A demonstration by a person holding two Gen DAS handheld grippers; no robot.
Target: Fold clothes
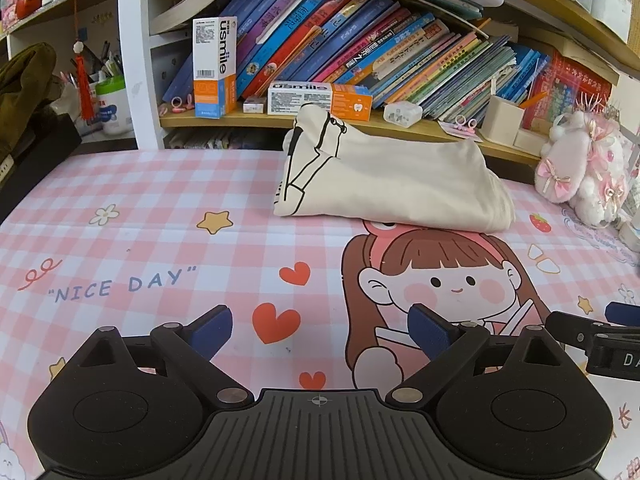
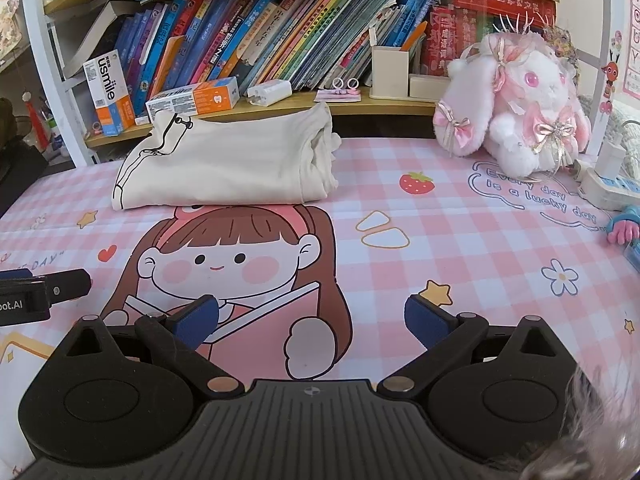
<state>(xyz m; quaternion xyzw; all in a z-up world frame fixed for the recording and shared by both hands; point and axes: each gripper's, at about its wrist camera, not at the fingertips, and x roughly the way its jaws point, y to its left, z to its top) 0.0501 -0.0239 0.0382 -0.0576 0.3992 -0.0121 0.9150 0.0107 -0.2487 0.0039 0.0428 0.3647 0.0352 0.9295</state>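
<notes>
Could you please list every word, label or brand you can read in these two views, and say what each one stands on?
"usmile": upright white-and-orange box on the shelf.
"usmile": flat box lying beside it.
"NICE DAY": pink checked table mat.
"Every day is a lucky day": the same mat, near the plush rabbit.
"oot.AI", cut off: left gripper body.
"DA", cut off: right gripper body.
Book spines and box small print: too small to read.

**Desk clutter check**

A pink checked desk mat (image 1: 160,208) with a cartoon girl (image 2: 224,264) is covering the whole surface. A fluffy pink bunny plush (image 2: 516,120) is sitting at the back right, next to a white power strip (image 2: 604,188). Books (image 1: 360,40) are leaning all along the shelf, with two usmile boxes, one standing (image 1: 212,68), one lying flat (image 1: 316,98).
</notes>
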